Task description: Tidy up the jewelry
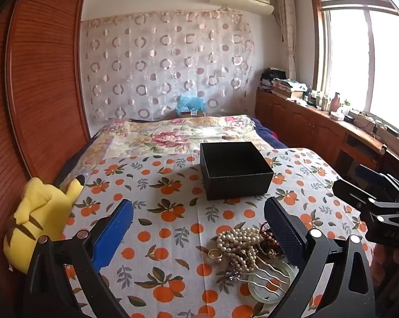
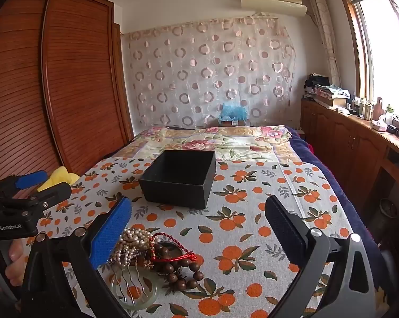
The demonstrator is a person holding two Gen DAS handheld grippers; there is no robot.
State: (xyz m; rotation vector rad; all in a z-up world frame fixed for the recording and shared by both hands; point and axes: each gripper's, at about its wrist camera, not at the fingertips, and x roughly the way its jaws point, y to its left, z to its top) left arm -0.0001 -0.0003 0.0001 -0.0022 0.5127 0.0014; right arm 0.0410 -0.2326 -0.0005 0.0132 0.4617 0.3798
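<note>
Both claws, left claw (image 1: 199,228) and right claw (image 2: 199,225), hung wide over the tangled heap of pearl and wooden-bead jewelry (image 2: 157,254), the open black square box (image 2: 180,181) waiting just ahead to receive it.

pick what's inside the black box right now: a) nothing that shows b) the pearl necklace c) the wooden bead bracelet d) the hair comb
a, the black box shows only dark bare walls inside, while the pearl necklace, hair comb and wooden bead bracelet lie heaped together on the orange-print cloth in front of it.
</note>
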